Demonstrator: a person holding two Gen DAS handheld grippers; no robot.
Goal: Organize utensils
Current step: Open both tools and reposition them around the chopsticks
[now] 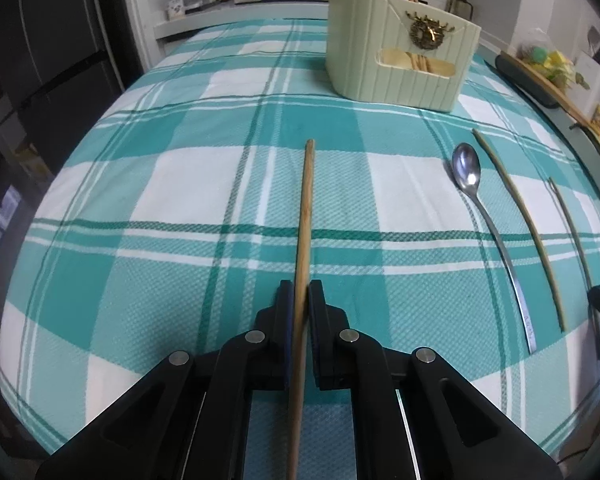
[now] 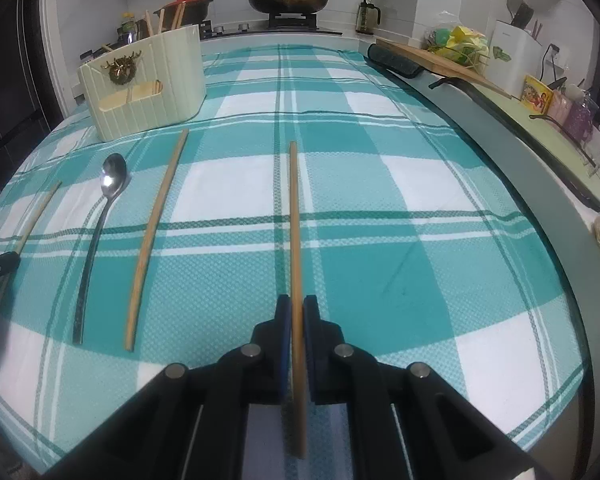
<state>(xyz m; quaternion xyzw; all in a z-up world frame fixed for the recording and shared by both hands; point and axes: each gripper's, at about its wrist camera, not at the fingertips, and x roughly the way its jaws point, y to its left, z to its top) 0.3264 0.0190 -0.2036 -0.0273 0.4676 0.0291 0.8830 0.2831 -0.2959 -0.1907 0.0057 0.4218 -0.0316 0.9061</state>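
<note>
Left tool (image 1: 300, 292) clamped on wooden chopstick (image 1: 305, 216), tip pointing toward cream holder (image 1: 396, 68) far across checked counter (image 1: 180, 184). Right tool (image 2: 297, 306) clamped on second chopstick (image 2: 295, 216). Between them, flat on cloth: steel spoon (image 2: 100, 224) and loose chopstick (image 2: 156, 232), side by side, apart.

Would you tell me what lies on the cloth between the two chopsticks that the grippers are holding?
A metal spoon and one loose chopstick lie between the held chopsticks, seen best in the right wrist view.
</note>
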